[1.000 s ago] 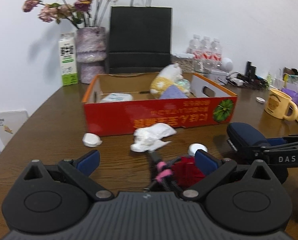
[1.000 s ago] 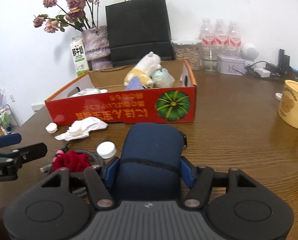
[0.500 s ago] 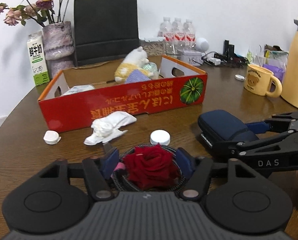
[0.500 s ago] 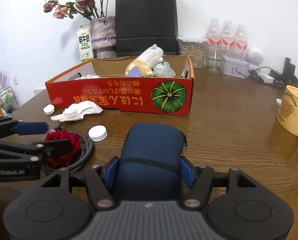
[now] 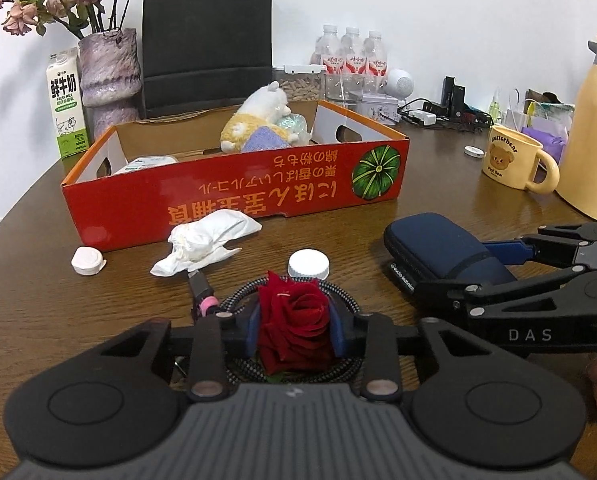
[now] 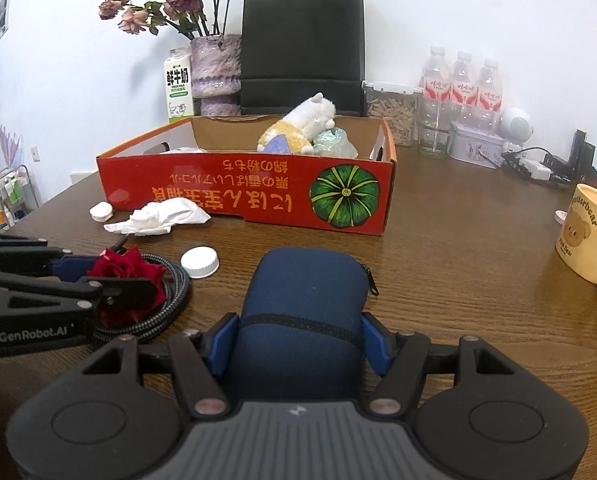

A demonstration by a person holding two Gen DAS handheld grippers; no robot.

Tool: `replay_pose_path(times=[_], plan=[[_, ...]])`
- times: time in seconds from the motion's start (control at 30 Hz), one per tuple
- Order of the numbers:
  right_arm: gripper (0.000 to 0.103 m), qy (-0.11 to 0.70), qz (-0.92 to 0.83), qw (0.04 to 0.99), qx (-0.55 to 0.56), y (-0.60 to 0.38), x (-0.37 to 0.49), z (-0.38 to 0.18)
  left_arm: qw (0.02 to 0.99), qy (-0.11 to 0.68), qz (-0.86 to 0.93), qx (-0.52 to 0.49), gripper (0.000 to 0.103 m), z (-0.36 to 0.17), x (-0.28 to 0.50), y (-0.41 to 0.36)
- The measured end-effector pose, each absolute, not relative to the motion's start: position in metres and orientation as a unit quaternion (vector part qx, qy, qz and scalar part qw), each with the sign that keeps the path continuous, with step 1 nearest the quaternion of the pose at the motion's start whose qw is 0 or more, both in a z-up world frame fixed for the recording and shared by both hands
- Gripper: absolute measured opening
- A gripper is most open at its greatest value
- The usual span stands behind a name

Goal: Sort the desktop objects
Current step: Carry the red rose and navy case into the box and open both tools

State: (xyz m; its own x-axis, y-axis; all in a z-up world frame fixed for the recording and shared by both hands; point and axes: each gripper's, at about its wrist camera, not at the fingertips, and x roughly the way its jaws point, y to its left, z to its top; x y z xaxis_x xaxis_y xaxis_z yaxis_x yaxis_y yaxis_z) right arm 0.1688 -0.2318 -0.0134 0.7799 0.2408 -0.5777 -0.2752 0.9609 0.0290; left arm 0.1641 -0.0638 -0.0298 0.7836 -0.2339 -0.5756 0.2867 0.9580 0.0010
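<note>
Left gripper [image 5: 294, 334] just closing, pinching red rose [image 5: 294, 320] between pads. Right gripper [image 6: 298, 344] clamping navy pouch [image 6: 306, 300]. Lift rose clear of braided cable [image 5: 350, 296] beneath pads.

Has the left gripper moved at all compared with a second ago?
Yes. The left gripper slid sideways from beside the red fabric rose to straddle it, nearer the white bottle cap, its jaws just closing onto the rose.

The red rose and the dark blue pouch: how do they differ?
The red rose is small and sits pinched in the left gripper, atop a braided cable. The dark blue pouch is bulkier, smooth and zipped, held by the right gripper. Both lie on the table.
</note>
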Motion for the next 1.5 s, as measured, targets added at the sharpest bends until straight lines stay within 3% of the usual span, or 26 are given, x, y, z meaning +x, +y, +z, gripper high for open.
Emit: replay_pose_path(times=[0.5,1.07,1.5], plan=[[0.062,0.267,0.129,0.955,-0.025,-0.231,0.171,0.01,0.961,0.239,-0.139,0.028,0.033,0.003,0.159,-0.048],[0.062,0.157,0.134,0.978,-0.026,-0.209,0.227,0.082,0.988,0.125,-0.091,0.011,0.033,0.075,0.208,-0.016],[0.062,0.159,0.123,0.98,-0.004,-0.189,0.317,0.086,0.988,0.134,-0.081,-0.014,0.033,0.069,0.288,-0.019]])
